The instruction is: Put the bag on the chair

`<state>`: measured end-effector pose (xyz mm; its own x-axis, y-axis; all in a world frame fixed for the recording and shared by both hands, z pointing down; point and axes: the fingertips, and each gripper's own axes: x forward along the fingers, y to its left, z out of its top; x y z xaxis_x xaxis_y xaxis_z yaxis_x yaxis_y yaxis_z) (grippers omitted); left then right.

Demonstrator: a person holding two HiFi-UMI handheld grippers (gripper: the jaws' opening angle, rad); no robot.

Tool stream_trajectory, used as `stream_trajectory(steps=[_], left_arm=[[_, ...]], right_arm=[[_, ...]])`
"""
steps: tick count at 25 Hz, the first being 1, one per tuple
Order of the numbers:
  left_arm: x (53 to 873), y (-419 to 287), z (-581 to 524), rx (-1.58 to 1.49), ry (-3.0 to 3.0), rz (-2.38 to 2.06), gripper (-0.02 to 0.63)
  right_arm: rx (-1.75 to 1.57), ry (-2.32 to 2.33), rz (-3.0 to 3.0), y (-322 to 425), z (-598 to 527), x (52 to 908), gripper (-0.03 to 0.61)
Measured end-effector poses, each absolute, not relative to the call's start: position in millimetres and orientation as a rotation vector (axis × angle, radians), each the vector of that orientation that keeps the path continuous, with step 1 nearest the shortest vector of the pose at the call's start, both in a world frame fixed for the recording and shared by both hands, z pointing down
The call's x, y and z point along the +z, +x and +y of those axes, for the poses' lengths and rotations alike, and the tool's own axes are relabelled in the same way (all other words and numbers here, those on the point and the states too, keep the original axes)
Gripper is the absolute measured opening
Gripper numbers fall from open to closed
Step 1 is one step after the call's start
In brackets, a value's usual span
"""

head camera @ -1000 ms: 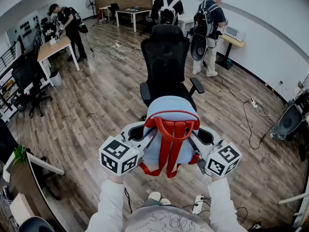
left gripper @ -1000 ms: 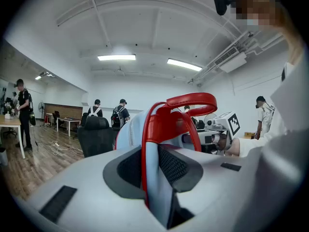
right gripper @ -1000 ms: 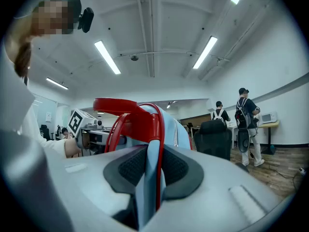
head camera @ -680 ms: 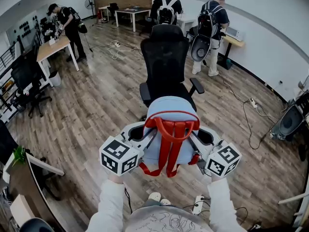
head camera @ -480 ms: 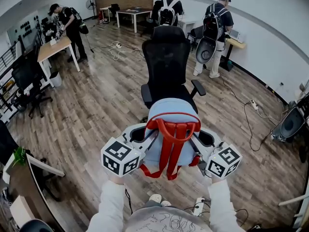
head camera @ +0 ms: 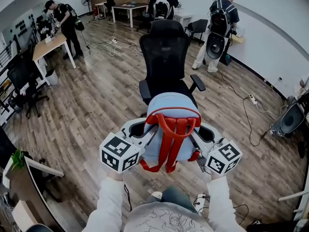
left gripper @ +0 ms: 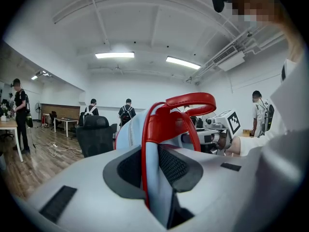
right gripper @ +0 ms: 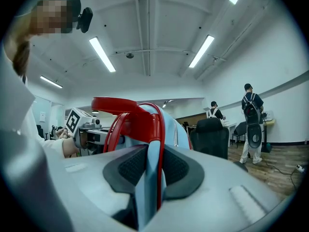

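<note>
A light-blue backpack [head camera: 171, 111] with red straps and a red top handle hangs in the air between my two grippers, just in front of the black office chair [head camera: 164, 52]. My left gripper [head camera: 150, 135] is shut on the bag's left edge, pinching blue fabric and red strap [left gripper: 153, 144]. The right gripper [head camera: 194, 140] clamps the bag's right edge [right gripper: 147, 178]; its jaws are opening slightly, with the fabric still between the pads. The chair's seat [head camera: 166, 90] lies right behind the bag, its back facing away.
Several people with backpacks stand at desks along the far wall and at the left [head camera: 62, 14]. Cables and a power strip [head camera: 251, 100] trail over the wood floor at right, another strip [head camera: 200, 203] lies by my feet. A desk corner [head camera: 29, 164] is at the lower left.
The bag stays held between both grippers. The chair sits slightly nearer and higher in view, and the person at the far right has stepped further right.
</note>
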<state>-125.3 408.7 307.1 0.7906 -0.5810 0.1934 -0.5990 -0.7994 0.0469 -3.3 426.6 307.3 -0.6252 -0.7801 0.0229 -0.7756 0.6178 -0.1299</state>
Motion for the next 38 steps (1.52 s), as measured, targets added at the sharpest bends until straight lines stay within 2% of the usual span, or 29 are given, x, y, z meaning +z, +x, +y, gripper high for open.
stream_trajectory(steps=[10,28,38], left_arm=[[319,-107,356,0.278,2.846,-0.947,0.089],[319,-33,146,0.237,2.771,-1.117,0.089],[328,-14,67,0.244,2.731,-1.174,0.089]], right_arm=[[-0.225,-1.352,2.808,15,375,319,0.094],[-0.189,-1.208,2.905,90,151,316,0.094],[-0.190,-1.156,2.935,109,66,326,0.095]])
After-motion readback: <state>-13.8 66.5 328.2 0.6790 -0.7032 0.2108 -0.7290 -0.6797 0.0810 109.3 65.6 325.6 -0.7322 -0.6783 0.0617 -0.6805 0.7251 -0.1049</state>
